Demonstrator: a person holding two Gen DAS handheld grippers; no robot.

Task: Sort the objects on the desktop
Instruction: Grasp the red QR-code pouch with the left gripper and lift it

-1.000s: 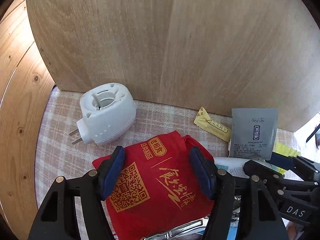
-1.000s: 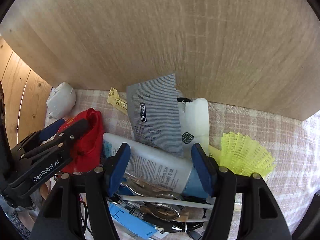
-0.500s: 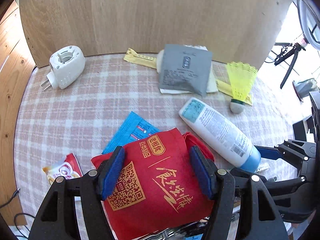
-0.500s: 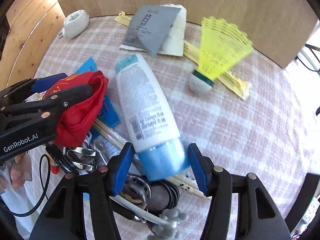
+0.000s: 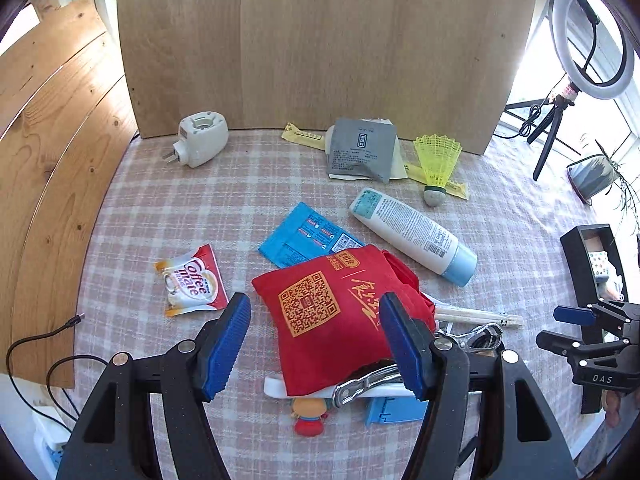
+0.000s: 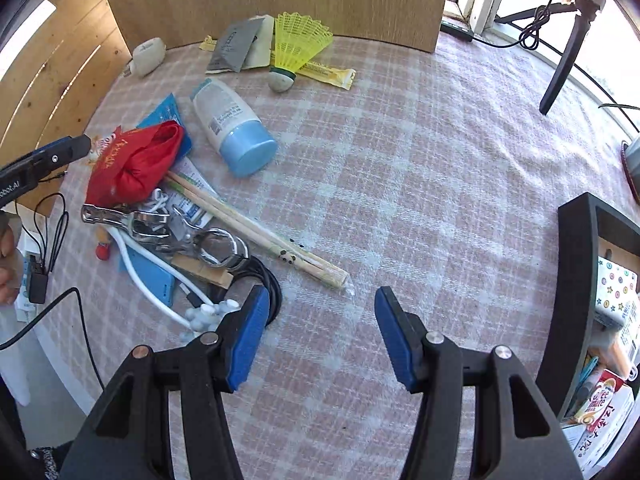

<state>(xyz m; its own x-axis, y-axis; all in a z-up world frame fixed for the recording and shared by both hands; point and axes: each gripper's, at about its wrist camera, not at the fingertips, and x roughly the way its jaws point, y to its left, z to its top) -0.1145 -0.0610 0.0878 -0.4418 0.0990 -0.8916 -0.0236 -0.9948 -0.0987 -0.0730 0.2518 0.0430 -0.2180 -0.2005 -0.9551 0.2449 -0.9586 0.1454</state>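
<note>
Plaid pink-and-white cloth [image 6: 400, 160] covers the desk, with a plywood board [image 5: 320, 40] standing at the back and a ring light [image 5: 592, 36] off by the window.

Both grippers are wide open with nothing clamped. The left gripper [image 5: 314, 344] hovers over the red bag [image 5: 332, 312], pads on either side of it but not pressing. The right gripper [image 6: 320, 332] sits over bare cloth, just short of the chopsticks [image 6: 256, 232], near the black organizer [image 6: 576, 280] on the right.

Stuff still to sort is mostly piled in the near-left part of the desk: bag, metal clip [image 6: 160, 228], white cable [image 6: 152, 272], blue pouch [image 5: 304, 236], plus the lotion bottle [image 5: 412, 236] in the middle and the shuttlecock [image 5: 436, 164], grey sachet [image 5: 360, 152] and white plug-in [image 5: 200, 144] along the back.

Handling guesses: the bag is soft, floppy fabric, so I'd pinch a bunched fold, not the flat face. It'll likely drag whatever's tangled under it. The bottle looks smooth and rounded, so it could roll or slip; grab across the body, not the blue cap. The shuttlecock is featherlight with a crushable skirt, so take it by the cork. The sachets lie flat and will be fiddly to get under.

Readable text: "Coffee mate" on the creamer packet [image 5: 192, 284], a QR code and gold Chinese lettering on the bag, "DAS" on the right gripper's body, part of "Robot.AI" on the left one's. The bottle's print is too small to read.
</note>
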